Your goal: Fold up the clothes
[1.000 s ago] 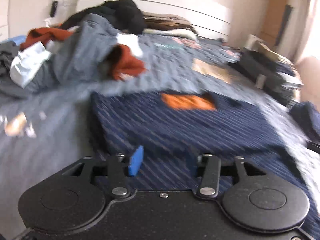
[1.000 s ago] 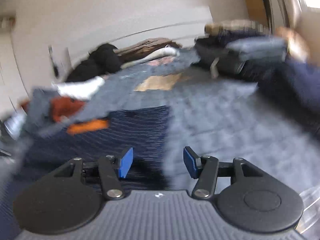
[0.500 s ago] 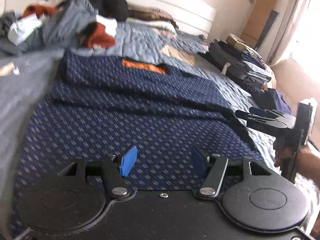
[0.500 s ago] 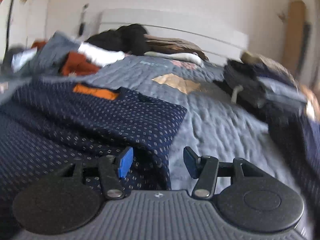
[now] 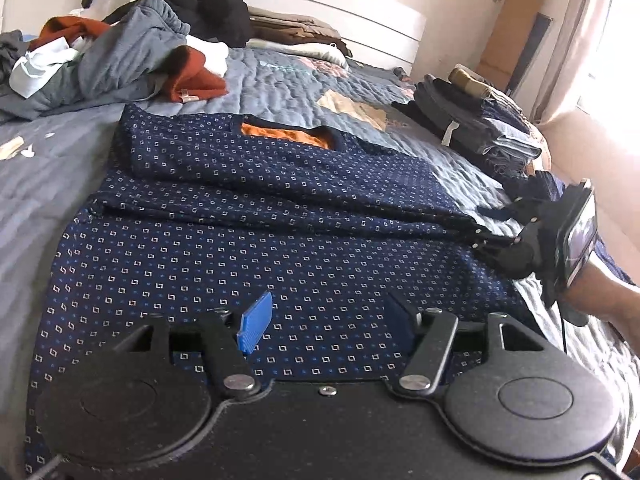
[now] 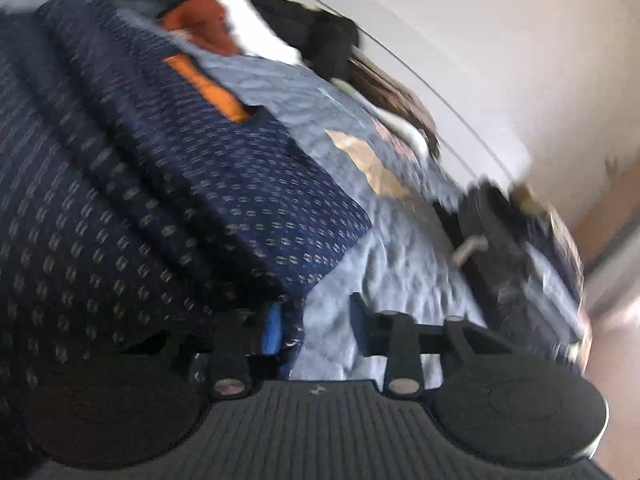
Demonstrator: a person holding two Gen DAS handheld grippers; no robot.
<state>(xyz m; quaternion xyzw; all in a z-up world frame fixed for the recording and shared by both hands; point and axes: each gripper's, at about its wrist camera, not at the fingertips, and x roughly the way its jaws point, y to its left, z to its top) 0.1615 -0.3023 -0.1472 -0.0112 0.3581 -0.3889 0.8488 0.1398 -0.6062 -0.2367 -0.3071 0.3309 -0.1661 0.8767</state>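
Note:
A navy shirt [image 5: 280,200] with small square dots and an orange inner collar [image 5: 284,134] lies flat on the bed, sleeves folded in. My left gripper [image 5: 328,304] hovers open over its near hem, with nothing between the blue pads [image 5: 256,320]. My right gripper [image 5: 492,236], held in a person's hand, is rolled on its side at the shirt's right edge. In the blurred right wrist view, the right gripper [image 6: 316,312] is closing. The shirt [image 6: 120,200] has its edge lying against the left pad [image 6: 274,328], and the other pad stands clear of the cloth.
A heap of unfolded clothes [image 5: 120,52] fills the far left of the grey quilt [image 5: 280,80]. A stack of folded garments [image 5: 472,128] sits at the far right edge. Black and brown garments [image 5: 216,8] lie by the headboard. A forearm [image 5: 608,292] enters from the right.
The right wrist view has tilted sharply as that gripper rolled. Its jaws have narrowed, and the shirt's edge is now between them. My left gripper came down toward the hem, then held still.

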